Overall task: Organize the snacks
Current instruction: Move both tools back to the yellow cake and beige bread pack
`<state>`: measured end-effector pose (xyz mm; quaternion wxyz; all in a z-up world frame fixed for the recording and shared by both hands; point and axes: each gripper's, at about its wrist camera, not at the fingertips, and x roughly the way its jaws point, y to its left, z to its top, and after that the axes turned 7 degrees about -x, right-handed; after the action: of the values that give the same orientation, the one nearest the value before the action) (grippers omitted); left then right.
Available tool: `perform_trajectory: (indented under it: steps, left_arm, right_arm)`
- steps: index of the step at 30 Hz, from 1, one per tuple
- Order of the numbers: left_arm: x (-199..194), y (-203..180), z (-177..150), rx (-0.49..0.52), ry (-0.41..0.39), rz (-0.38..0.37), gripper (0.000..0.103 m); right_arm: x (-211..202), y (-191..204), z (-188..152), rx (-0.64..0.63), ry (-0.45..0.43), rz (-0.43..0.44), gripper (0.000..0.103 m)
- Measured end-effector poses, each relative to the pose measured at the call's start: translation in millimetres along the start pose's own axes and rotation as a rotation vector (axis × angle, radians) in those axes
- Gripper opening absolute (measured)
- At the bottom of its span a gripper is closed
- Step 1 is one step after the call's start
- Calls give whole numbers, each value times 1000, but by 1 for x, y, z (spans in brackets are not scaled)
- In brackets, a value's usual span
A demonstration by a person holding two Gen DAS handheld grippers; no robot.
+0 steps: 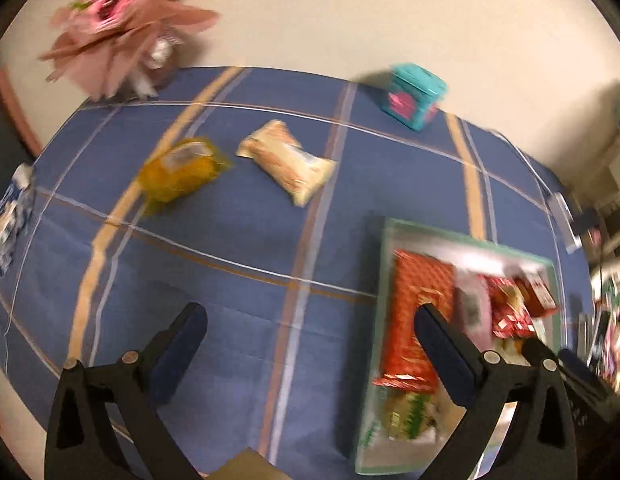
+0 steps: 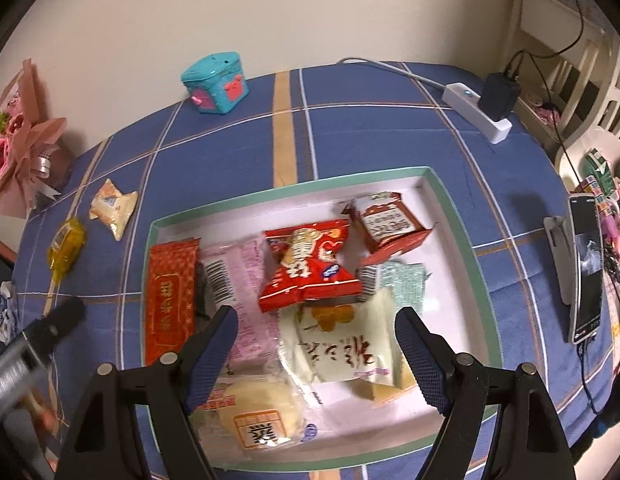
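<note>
Now the yellow snack (image 1: 181, 171) and pale snack (image 1: 288, 162) are seen on open blue surface (image 1: 238, 240), left of the tray's green edge (image 1: 383, 280). The left gripper (image 1: 310, 330) is spread wide, empty. The right gripper (image 2: 315, 338) is held open above the filled tray (image 2: 461, 216), gripping nothing.

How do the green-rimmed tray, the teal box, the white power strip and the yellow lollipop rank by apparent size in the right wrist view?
1. Green-rimmed tray, by far the largest.
2. Teal box and white power strip look alike; both sit far back, so no ranking.
3. Yellow lollipop, smallest.
</note>
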<state>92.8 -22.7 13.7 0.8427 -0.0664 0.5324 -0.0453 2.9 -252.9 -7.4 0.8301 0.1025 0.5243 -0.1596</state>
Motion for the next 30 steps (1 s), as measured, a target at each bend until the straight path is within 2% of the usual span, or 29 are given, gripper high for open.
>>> perform_trajectory:
  steps: [7,8,9,10,14,30]
  left_arm:
    - [6,45,14,-95,-13,95,103]
    - [7,49,16,-98,-13,108,103]
    - [8,55,17,-106,-12,125,103]
    - [9,59,18,-114,-10,129,103]
    - [12,76,21,-153,0,128,103]
    - [15,114,34,-201,-24,127,103]
  right_arm:
    - [5,20,1,-29,5,34,84]
    - [6,24,1,-36,6,40,86]
    - [7,28,0,-42,8,44,98]
    - [8,32,0,-47,7,49,103]
    - [10,49,0,-72,-2,68,103]
    - [17,115,5,-155,-54,117,103]
